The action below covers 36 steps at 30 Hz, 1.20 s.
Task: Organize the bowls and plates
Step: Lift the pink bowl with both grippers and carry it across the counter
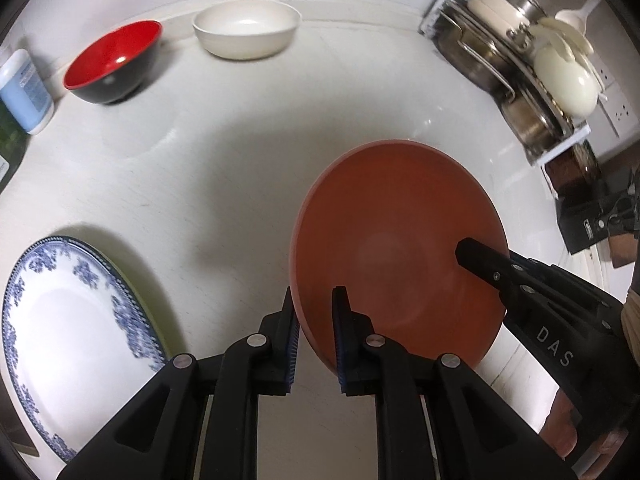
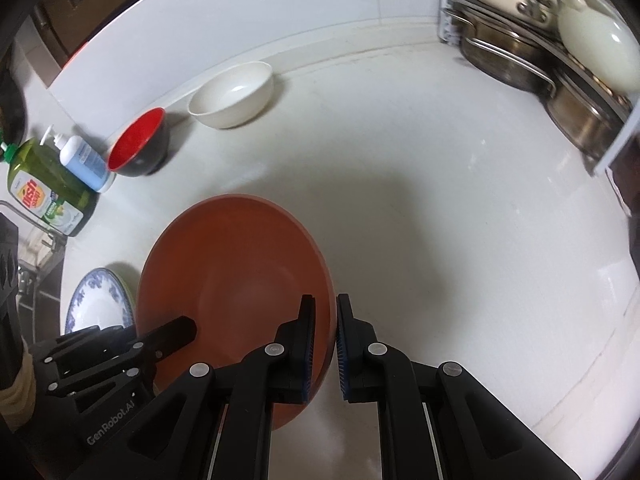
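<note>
Two grippers, ours, both clamped on one terracotta plate (image 1: 396,248): left gripper (image 1: 314,308) pinches its left rim, right gripper (image 2: 324,312) pinches its right rim. We hold plate above white counter (image 1: 224,184), over its middle. Blue-patterned plate (image 1: 68,320) lies on counter to left, apart. Red-and-black bowl (image 1: 116,60) and white bowl (image 1: 246,28) sit near back wall, side by side, not touching. Dish rack (image 1: 520,76) with pots stands at right corner.

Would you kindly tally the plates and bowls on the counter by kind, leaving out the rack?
Plates: 2, the orange plate held in both tongs and the blue-patterned plate.
Bowls: 2, the red bowl and the white bowl.
Total: 4.
</note>
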### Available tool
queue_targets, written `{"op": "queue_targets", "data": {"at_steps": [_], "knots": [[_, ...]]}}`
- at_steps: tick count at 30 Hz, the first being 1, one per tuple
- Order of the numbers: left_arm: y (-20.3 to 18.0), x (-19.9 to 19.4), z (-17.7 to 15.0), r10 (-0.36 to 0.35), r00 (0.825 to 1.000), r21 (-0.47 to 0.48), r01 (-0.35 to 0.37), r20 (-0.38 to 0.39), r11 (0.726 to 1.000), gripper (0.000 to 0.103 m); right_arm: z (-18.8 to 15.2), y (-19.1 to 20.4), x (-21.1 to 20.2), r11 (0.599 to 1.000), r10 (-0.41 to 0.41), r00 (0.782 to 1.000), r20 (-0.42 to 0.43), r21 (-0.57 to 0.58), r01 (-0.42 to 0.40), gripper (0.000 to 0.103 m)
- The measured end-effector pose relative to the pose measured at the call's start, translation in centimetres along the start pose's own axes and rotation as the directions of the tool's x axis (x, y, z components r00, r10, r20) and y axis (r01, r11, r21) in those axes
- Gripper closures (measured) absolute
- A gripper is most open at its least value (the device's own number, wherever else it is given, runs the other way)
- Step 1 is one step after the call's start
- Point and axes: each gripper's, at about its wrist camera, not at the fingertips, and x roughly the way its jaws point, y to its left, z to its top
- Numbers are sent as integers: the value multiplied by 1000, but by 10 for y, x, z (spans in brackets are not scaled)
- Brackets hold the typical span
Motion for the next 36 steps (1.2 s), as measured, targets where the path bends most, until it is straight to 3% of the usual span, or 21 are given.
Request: {"op": "queue_targets", "data": {"at_steps": [14,36], "knots": [[-16,15,-8,30,999,15,-30,-34,999,86,-14,-23,17,999,-2,999,-41,37,3,91],[-22,25,-9,42,997,-12,-43,-63,999,84,-19,-28,33,999,14,997,-81,32,-12,91]]}}
